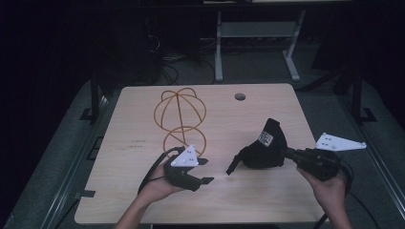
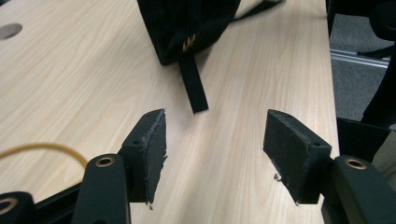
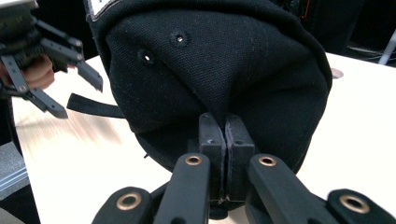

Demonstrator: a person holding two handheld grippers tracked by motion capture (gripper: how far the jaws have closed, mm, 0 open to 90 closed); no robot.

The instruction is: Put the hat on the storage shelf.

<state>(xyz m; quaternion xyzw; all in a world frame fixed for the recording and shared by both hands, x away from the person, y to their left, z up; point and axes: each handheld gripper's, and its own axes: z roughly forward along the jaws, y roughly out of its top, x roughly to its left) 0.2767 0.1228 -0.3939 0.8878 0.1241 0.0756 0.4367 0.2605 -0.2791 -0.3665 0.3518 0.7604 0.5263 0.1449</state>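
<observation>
Cap [image 1: 265, 148] hangs pinched in the right gripper [image 3: 226, 140]; the left gripper [image 1: 205, 171], spread (strap [image 2: 193, 86] dangling near), might miss that floppy strap.

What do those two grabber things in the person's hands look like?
Both are black. The left gripper and right gripper each carry a pale three-cornered plate with small holes and trail a black cable. Their jaws have dark flat pads and brass-coloured rivets.

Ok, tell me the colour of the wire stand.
Golden yellow wire stand, clearest in the high view.
</observation>
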